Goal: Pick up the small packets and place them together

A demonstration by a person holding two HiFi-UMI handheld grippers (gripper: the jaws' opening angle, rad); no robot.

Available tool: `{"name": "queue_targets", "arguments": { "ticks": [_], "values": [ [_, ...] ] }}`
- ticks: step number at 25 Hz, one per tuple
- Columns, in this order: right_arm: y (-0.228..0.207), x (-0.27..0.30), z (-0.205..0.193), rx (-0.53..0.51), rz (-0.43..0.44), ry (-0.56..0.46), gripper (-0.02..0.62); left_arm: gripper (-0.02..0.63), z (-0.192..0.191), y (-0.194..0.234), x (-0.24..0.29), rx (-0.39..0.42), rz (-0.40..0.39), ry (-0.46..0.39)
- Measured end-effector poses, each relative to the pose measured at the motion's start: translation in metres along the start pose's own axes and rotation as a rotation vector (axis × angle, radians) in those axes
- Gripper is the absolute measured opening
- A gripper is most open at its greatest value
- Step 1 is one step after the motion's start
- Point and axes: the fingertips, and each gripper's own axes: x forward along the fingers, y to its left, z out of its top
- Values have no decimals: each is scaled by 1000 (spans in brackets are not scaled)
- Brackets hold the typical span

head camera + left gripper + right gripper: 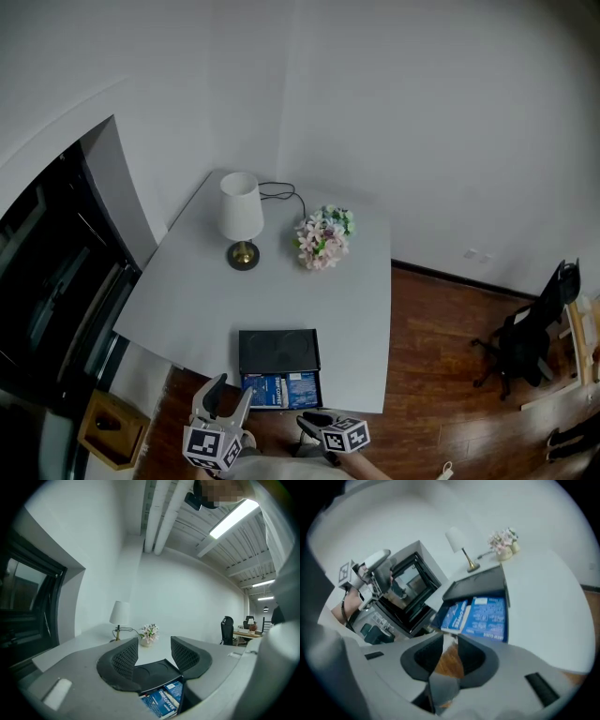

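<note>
Several blue drip-coffee packets lie in an open black box at the near edge of the white table. Both grippers hang just short of that edge, below the box. My left gripper is open and empty; between its jaws I see the box and the packets. My right gripper is tilted, and only a narrow gap separates its fingertips. A thin grey piece sits near the base of its jaws; I cannot tell what it is. The packets lie beyond.
A white lamp and a bunch of flowers stand at the back of the table. A dark cabinet flanks the table's left, with a small wooden box on the floor. An office chair stands far right.
</note>
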Motion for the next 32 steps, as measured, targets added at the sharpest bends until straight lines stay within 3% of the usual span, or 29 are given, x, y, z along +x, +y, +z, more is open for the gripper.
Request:
{"name": "queue_targets", "arguments": {
  "ticks": [7, 8, 9, 10, 11, 15, 18, 21, 23, 27, 32],
  "values": [
    [35, -70, 141, -207, 27, -531, 112, 229, 8, 4, 7, -29, 25, -36],
    [39, -79, 159, -239, 22, -584, 133, 251, 10, 5, 8, -30, 30, -42],
    [42, -86, 174, -268, 14, -626, 252, 287, 11, 6, 9, -30, 37, -47],
    [45, -92, 188, -298, 4, -659, 337, 323, 13, 7, 9, -28, 46, -54],
    [49, -96, 201, -336, -6, -684, 345, 347, 16, 9, 10, -27, 56, -63],
    [76, -109, 236, -523, -1, -725, 345, 426, 31, 13, 11, -25, 79, -102],
    [93, -112, 249, -547, 58, -733, 299, 382, 36, 12, 13, 14, 77, -75],
    [96, -106, 247, -528, 98, -703, 299, 365, 43, 14, 11, -5, 87, -96],
    [86, -92, 237, -491, 90, -621, 299, 365, 47, 19, 9, -14, 107, -117],
    [55, -45, 195, -360, 94, -380, 299, 367, 47, 28, 4, -15, 134, -133],
    [17, 24, 113, -181, 118, -44, 298, 367, 37, 34, 0, -2, 153, -114]
  ]
}}
